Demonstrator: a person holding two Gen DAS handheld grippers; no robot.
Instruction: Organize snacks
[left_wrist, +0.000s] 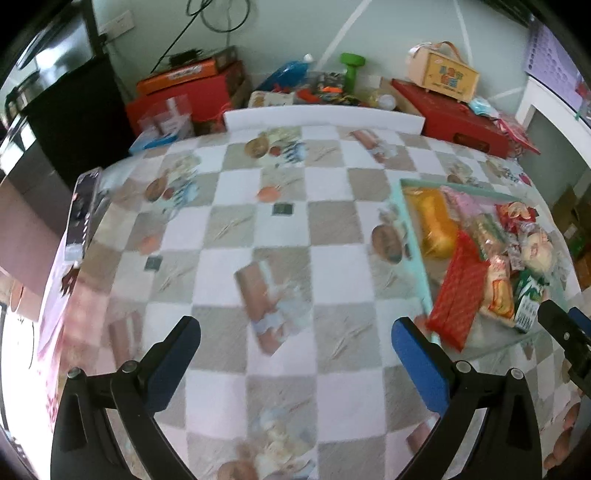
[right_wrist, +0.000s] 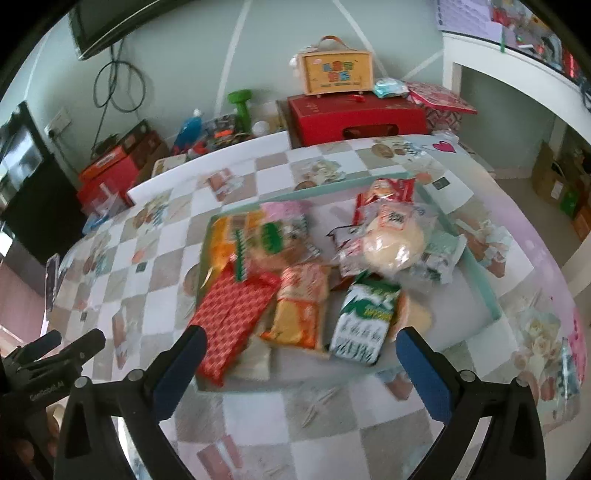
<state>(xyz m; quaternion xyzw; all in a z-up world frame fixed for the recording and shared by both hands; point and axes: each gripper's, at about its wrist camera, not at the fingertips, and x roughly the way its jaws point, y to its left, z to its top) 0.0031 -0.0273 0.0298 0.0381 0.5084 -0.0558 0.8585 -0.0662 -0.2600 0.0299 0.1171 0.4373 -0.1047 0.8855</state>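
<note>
My left gripper (left_wrist: 295, 338) is hanging spread wide and empty over bare checkered tablecloth (left_wrist: 236, 236); my right gripper (right_wrist: 301, 350) is gaping empty too, over the teal tray (right_wrist: 480, 280) where the snacks (right_wrist: 295, 280) are lying, apparently all gathered, though jumbled.

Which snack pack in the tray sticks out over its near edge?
The red patterned pack: its lower end overhangs the tray edge beside the right gripper's left finger; the others lie inside.

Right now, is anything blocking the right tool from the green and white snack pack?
Nothing visible. The open right tool hangs empty just short of the green and white pack, which lies uncovered at the tray's near edge.
</note>
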